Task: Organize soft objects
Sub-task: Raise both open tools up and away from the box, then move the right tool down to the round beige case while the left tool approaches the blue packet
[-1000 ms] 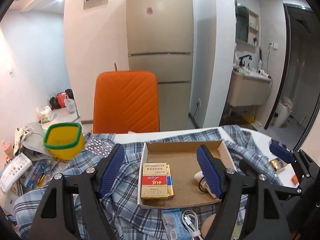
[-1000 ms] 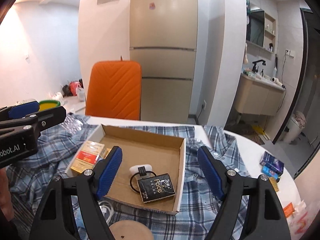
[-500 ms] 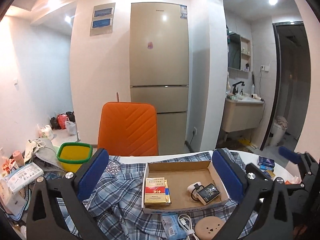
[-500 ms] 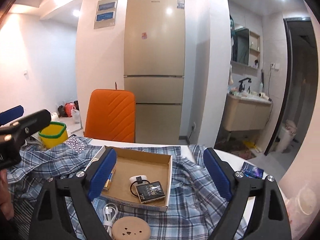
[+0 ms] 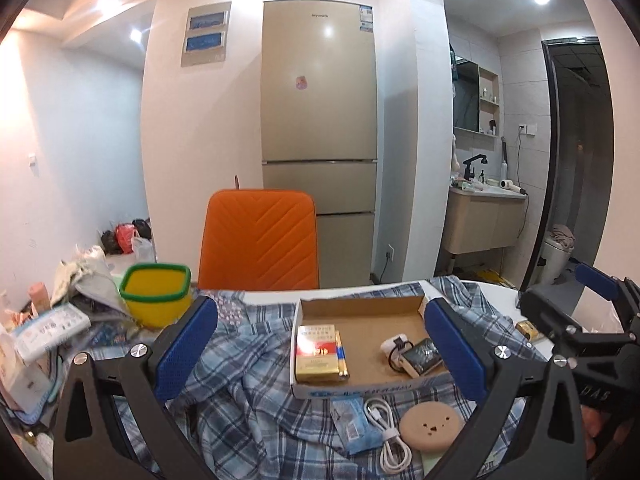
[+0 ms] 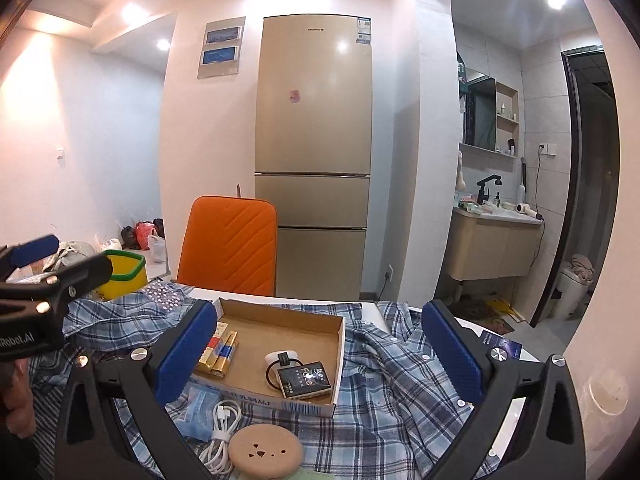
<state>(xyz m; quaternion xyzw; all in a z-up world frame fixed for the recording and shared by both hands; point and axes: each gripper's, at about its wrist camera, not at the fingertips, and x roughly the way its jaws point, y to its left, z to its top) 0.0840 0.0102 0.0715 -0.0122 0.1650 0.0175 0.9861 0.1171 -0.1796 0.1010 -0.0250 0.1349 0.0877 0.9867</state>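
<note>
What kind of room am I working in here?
Most likely a small flat's dining corner: a fridge behind an orange chair, and a bathroom sink through the opening beside it.

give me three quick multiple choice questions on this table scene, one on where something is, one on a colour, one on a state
1. Where does the cardboard box sit?
A. on the plaid shirt
B. on the orange chair
C. inside the yellow bin

2. What colour is the rim of the yellow bin?
A. red
B. green
C. black

3. How does the left gripper stand?
A. shut on the white cable
B. shut on the shirt
C. open, holding nothing

Answers:
1. A: the plaid shirt spreads under the box on all sides.
2. B: a green band runs round the bin's top.
3. C: its blue pads stand wide apart on either side of the box, touching nothing; the white cable lies loose on the shirt.
</note>
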